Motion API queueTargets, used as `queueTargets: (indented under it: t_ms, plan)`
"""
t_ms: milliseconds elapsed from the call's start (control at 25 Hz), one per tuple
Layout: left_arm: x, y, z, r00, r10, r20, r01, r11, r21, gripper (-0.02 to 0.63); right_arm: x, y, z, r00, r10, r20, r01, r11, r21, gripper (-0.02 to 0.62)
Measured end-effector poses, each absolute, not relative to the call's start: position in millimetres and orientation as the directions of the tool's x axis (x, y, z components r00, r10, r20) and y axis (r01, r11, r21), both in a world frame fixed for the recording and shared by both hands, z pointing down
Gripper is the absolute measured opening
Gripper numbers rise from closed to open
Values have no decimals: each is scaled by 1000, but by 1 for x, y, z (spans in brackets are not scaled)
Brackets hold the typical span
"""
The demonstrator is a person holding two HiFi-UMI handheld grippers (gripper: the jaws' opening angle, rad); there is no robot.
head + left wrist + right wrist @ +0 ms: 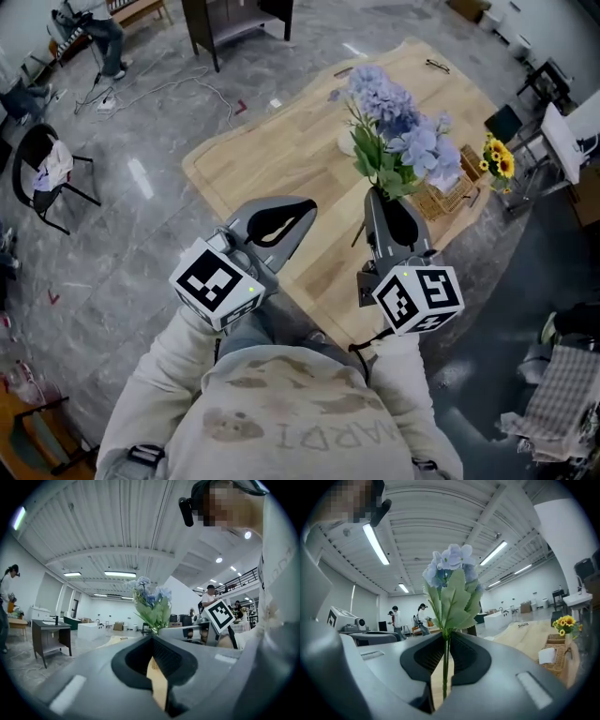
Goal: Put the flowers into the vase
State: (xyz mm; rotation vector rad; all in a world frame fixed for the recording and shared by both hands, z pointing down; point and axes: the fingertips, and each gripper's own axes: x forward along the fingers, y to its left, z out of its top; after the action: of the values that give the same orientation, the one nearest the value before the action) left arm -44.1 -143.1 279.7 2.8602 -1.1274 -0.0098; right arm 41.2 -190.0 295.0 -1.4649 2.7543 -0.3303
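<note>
A bunch of blue-lilac hydrangea flowers (401,124) with green leaves stands upright over the wooden table (272,141). My right gripper (387,214) is shut on its thin green stem (445,667), which runs down between the jaws; the blooms (450,566) rise above them. My left gripper (281,225) hovers beside it at the table's near edge, jaws together with nothing in them. The left gripper view shows the same bunch (152,603) ahead to the right. A small white rounded object (346,142) sits partly hidden behind the flowers; I cannot tell whether it is the vase.
A wicker basket (450,195) lies on the table to the right of the flowers, with yellow sunflowers (498,159) beyond it. Glasses (437,66) rest at the table's far end. A dark cabinet (225,23) and chairs stand on the grey floor.
</note>
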Motion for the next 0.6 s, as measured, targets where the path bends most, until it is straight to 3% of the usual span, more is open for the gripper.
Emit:
queueTargets:
  t_ms: [600]
  plan:
    - [-143,-243,279,893,-450,26,-450,-890,71,1,-36,-280,273,-293,-955,45,-946,283,-157,60]
